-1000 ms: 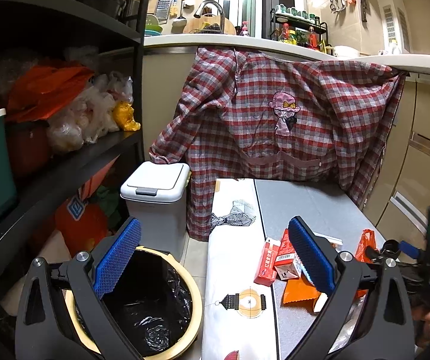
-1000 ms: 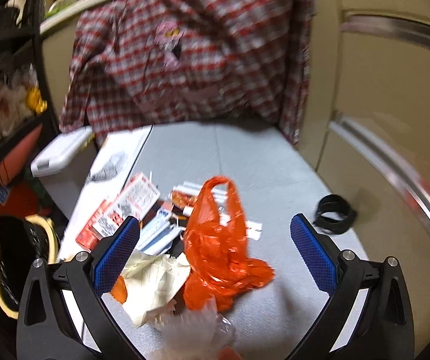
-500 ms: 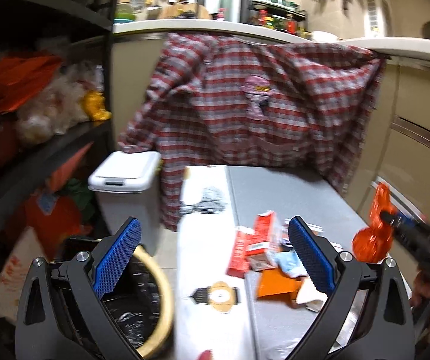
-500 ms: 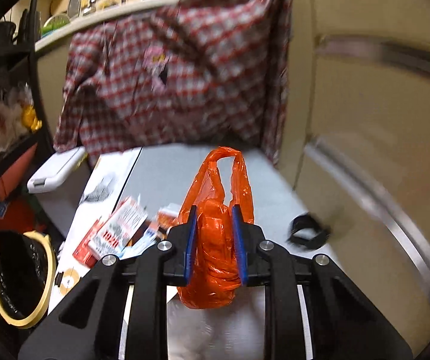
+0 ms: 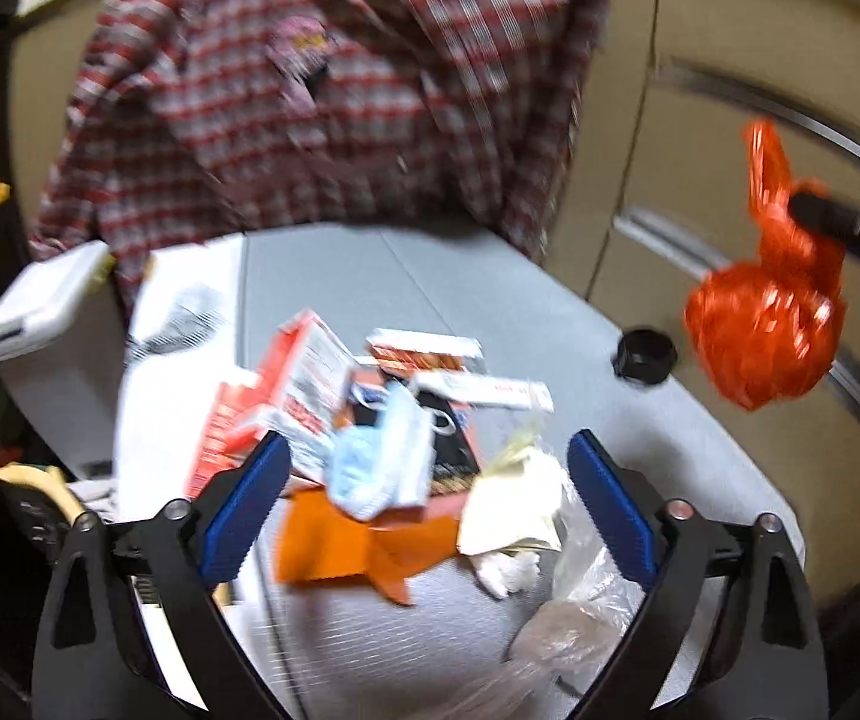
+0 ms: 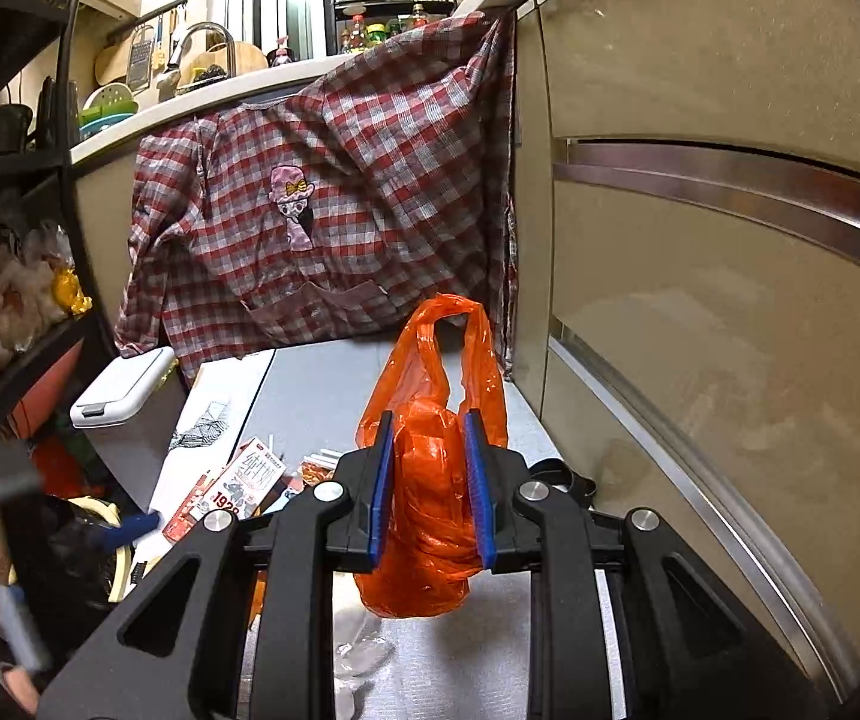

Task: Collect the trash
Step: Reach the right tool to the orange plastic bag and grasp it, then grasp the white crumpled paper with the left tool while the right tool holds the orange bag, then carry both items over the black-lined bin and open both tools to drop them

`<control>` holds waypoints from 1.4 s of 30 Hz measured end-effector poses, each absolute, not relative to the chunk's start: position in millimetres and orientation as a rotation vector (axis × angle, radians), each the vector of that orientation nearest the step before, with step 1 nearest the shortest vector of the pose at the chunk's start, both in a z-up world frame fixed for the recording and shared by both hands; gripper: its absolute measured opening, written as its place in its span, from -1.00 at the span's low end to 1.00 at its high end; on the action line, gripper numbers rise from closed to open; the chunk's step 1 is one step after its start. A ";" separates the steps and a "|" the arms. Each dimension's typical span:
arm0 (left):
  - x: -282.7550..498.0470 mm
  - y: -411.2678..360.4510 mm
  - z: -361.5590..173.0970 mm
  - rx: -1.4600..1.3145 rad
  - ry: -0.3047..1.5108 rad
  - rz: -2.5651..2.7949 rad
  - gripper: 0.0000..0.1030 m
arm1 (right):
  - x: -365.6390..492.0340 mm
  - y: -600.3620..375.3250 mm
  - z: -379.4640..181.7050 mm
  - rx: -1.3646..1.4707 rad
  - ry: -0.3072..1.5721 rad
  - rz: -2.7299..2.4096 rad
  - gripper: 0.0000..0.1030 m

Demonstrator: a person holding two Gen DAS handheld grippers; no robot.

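Tongs split the work: right tongs (image 6: 428,489) clench one orange bag (image 6: 430,480) held clear above the bench (image 5: 460,288); left tongs (image 5: 424,501) gape empty over the litter.

Left jaws have just been narrowing a little, nothing between the pads; one blue face mask (image 5: 379,462) lies straight ahead and just below them, nearer this hand than the other. Beside it: one crumpled paper wad (image 5: 514,510), one clear bag (image 5: 574,618). One black-lined bin (image 5: 4,546) waits at the left.
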State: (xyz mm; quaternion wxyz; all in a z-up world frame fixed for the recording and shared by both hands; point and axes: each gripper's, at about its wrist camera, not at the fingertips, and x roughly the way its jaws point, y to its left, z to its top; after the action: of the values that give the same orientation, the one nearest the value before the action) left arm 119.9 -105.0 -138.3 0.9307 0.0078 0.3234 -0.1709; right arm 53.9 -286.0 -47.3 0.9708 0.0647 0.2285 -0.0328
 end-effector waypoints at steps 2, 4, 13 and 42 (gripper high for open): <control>127.4 -113.7 -143.3 0.023 0.671 -0.364 0.65 | 54.9 -286.3 -47.9 0.140 0.464 -0.060 -0.56; 137.0 -124.5 -146.9 0.031 0.674 -0.385 0.57 | 54.8 -286.9 -47.7 0.139 0.461 -0.057 -0.56; 165.7 -157.9 -165.3 0.091 0.754 -0.487 0.29 | 61.3 -290.0 -52.4 0.140 0.481 -0.061 -0.55; 95.3 -26.6 -35.9 -0.003 0.601 -0.279 -1.00 | 68.7 -227.2 -38.2 0.110 0.473 0.042 -0.55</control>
State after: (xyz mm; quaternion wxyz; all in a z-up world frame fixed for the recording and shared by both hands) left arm 95.3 -26.6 -35.9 0.9456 -0.0013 0.2951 -0.1371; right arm 68.7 -227.2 -38.2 0.9705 0.0546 0.2340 0.0210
